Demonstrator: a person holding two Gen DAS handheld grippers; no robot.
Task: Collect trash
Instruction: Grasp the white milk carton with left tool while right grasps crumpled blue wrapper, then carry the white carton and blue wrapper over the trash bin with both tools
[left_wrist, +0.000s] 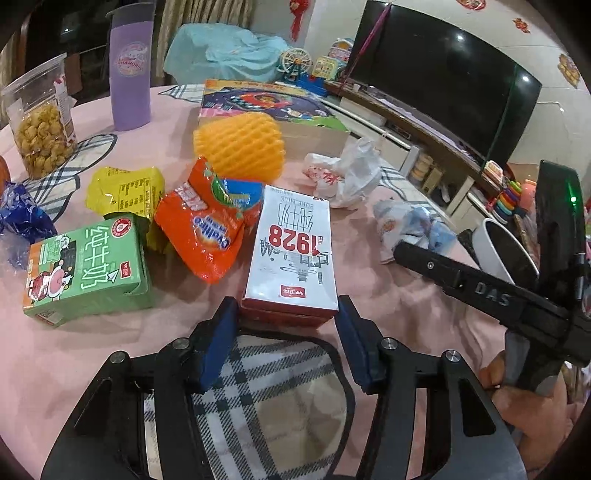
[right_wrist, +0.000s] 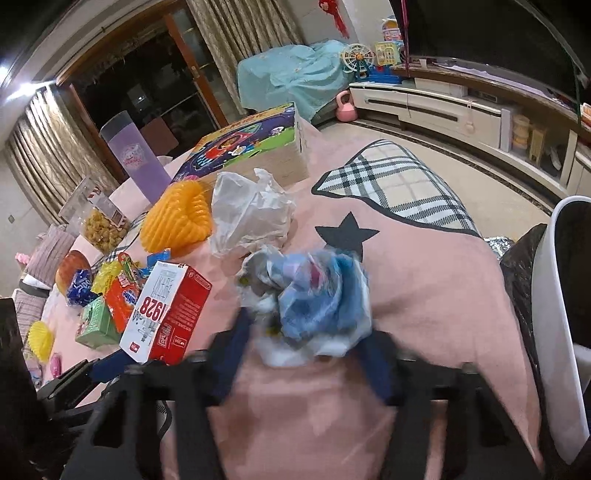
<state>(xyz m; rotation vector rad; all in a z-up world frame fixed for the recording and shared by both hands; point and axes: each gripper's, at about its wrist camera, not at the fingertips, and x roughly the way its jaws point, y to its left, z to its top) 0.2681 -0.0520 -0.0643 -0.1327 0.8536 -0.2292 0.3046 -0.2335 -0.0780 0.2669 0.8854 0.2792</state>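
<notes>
Trash lies on a pink tablecloth (left_wrist: 74, 354). My left gripper (left_wrist: 288, 314) is open, its blue pads on either side of the near end of a white and red "1928" milk carton (left_wrist: 291, 251), also in the right wrist view (right_wrist: 162, 317). My right gripper (right_wrist: 310, 350) is open around a crumpled blue and white wrapper (right_wrist: 317, 295), seen too in the left wrist view (left_wrist: 410, 225); that view is blurred. Other trash: a green milk carton (left_wrist: 88, 269), an orange snack bag (left_wrist: 210, 232), a yellow wrapper (left_wrist: 125, 192), an orange foam net (left_wrist: 240, 144) and a white plastic bag (left_wrist: 347, 173).
A white bin with a black liner (right_wrist: 561, 280) stands at the table's right edge. At the back stand a purple bottle (left_wrist: 131, 70), a snack jar (left_wrist: 40, 122) and a colourful toy box (left_wrist: 266, 103). A blue wrapper (left_wrist: 18, 218) lies far left.
</notes>
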